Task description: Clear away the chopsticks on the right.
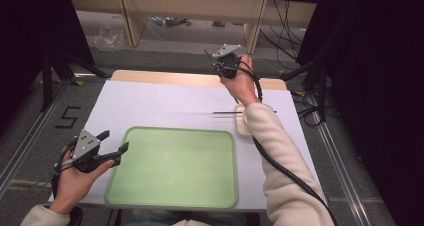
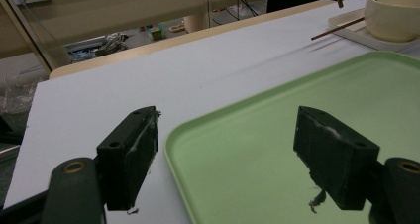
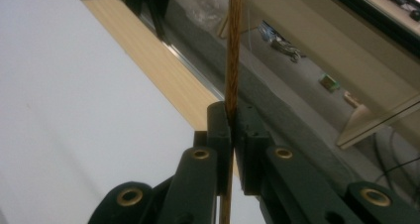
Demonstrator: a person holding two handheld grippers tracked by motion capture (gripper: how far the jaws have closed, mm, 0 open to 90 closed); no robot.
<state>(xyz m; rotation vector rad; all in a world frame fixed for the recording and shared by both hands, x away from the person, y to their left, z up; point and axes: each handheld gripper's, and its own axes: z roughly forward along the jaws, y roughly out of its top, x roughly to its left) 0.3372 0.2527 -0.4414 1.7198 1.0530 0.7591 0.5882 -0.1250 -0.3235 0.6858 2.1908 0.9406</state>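
Left gripper (image 2: pixel 228 154): nearest the camera; jaws released, nothing between them. It hangs over the near left corner of the tray (image 1: pixel 172 166), one jaw above the white surface (image 2: pixel 148 80), the other above the green floor of the tray.
Tray: green, shallow-rimmed, bare; lies flat on the surface near the person's edge.
Second chopstick (image 1: pixel 240 112): lies flat beyond the tray's far right corner, its end resting on a small white dish (image 2: pixel 354 28) beside a cream bowl (image 2: pixel 393 13).
Right gripper (image 1: pixel 216 65): raised above the far edge of the surface; jaws clenched on the chopstick (image 3: pixel 233 50).
Chopstick, location: pinched between the right jaws, off the surface, running up out of the right gripper view and down behind the jaws.
Chopstick, handling (judged): thin brown wood, light and stiff; smooth and narrow, so likely to pivot or slip in a flat pinch.
Hold point (judged): near mid-length rather than the tip, gripped squarely across the pads to stop it swinging.
Risk (judged): a slight release would drop it; a knock against the bowl could twist it in the jaws.
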